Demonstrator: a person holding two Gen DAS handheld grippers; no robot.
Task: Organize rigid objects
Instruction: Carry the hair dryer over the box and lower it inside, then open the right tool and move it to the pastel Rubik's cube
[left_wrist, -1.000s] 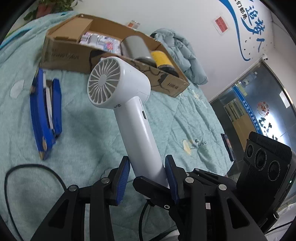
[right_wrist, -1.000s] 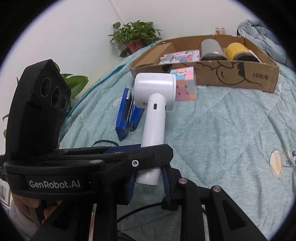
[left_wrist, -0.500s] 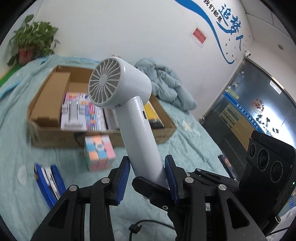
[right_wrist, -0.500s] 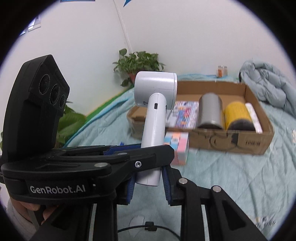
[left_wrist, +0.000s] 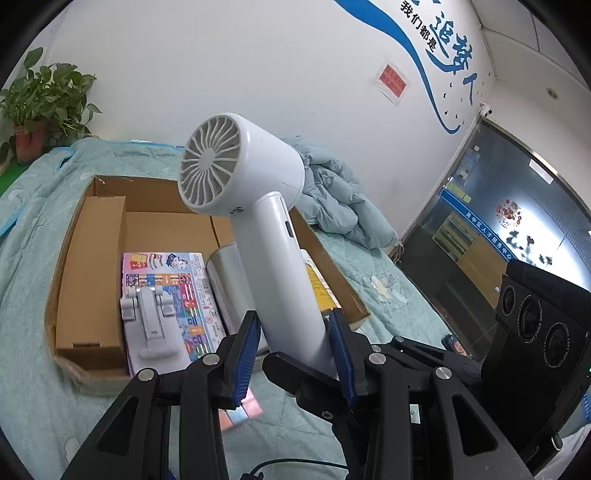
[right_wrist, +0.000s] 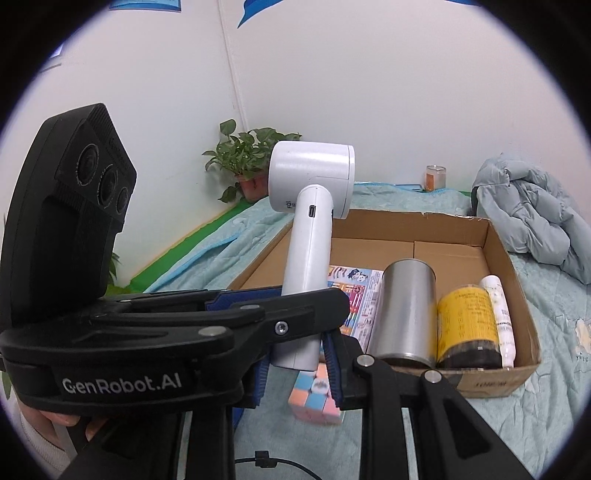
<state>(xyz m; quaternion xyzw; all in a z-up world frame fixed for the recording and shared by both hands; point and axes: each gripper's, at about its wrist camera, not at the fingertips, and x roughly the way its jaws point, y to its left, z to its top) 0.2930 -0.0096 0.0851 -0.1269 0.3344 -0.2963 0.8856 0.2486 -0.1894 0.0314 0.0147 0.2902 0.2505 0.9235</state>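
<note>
A white handheld fan (left_wrist: 269, 229) is held upright by both grippers on its handle. My left gripper (left_wrist: 293, 350) is shut on the lower handle. My right gripper (right_wrist: 295, 363) is shut on the handle's base; the fan (right_wrist: 310, 221) rises above it. The fan hovers over the near edge of an open cardboard box (left_wrist: 88, 258) on the teal quilt. The box (right_wrist: 495, 251) holds a colourful flat pack (left_wrist: 170, 280), a white folding stand (left_wrist: 149, 325), a silver can (right_wrist: 404, 314), a yellow jar (right_wrist: 467, 325) and a white tube (right_wrist: 498, 310).
A pastel puzzle cube (right_wrist: 314, 397) lies on the quilt in front of the box, under the grippers. A crumpled grey-blue jacket (right_wrist: 532, 218) lies past the box. A potted plant (left_wrist: 33, 110) stands by the wall. A black cable (right_wrist: 266, 461) runs under the grippers.
Both grippers have carried the fan up and forward from the open quilt toward the box. The box now fills the view; the blue stapler has dropped out of sight.
</note>
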